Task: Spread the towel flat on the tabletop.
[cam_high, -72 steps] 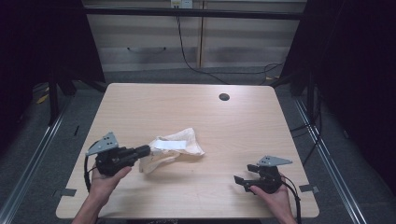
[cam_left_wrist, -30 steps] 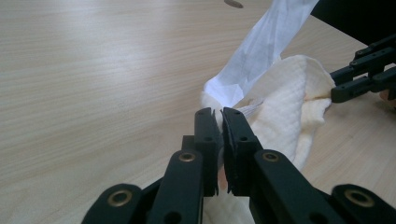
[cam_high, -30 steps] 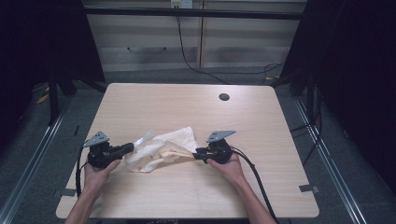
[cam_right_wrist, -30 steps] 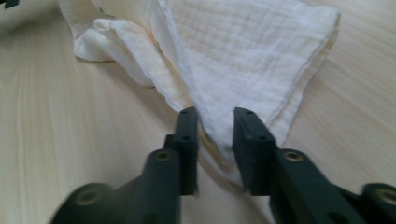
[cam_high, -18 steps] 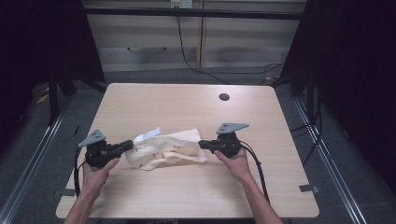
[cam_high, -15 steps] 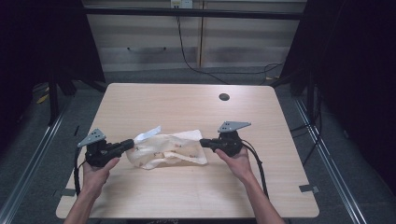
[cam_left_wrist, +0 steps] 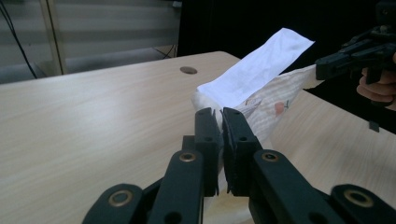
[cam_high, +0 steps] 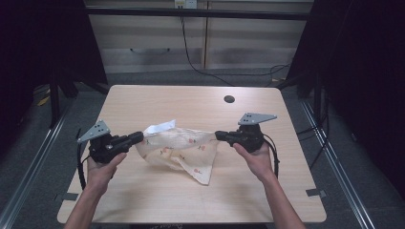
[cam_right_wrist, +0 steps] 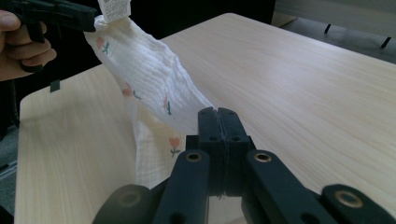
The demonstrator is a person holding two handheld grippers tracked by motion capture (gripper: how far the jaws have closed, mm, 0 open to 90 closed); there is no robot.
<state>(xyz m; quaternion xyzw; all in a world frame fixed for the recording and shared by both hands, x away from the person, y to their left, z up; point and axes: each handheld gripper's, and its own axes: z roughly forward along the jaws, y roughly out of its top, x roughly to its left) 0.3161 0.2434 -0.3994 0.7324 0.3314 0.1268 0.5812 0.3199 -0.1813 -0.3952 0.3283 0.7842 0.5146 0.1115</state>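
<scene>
Cloth: a cream cloth (cam_high: 179,150) printed with small flowers is hanging stretched between the two grippers at the centre of the high view, its lowest corner drooping to the wooden table (cam_high: 157,102).
Tag: a white label (cam_high: 160,127) is sticking up from the cloth's left end, near the left gripper.
Left gripper: the left gripper (cam_high: 136,138), at the left of the high view, is pinching one corner of the cloth, jaws pressed together on the fabric.
Right gripper: the right gripper (cam_high: 219,136), right of centre, is clamping the opposite corner, jaws closed tight on it.
Hole: a dark round hole (cam_high: 229,99) is sitting in the table's upper right.
</scene>
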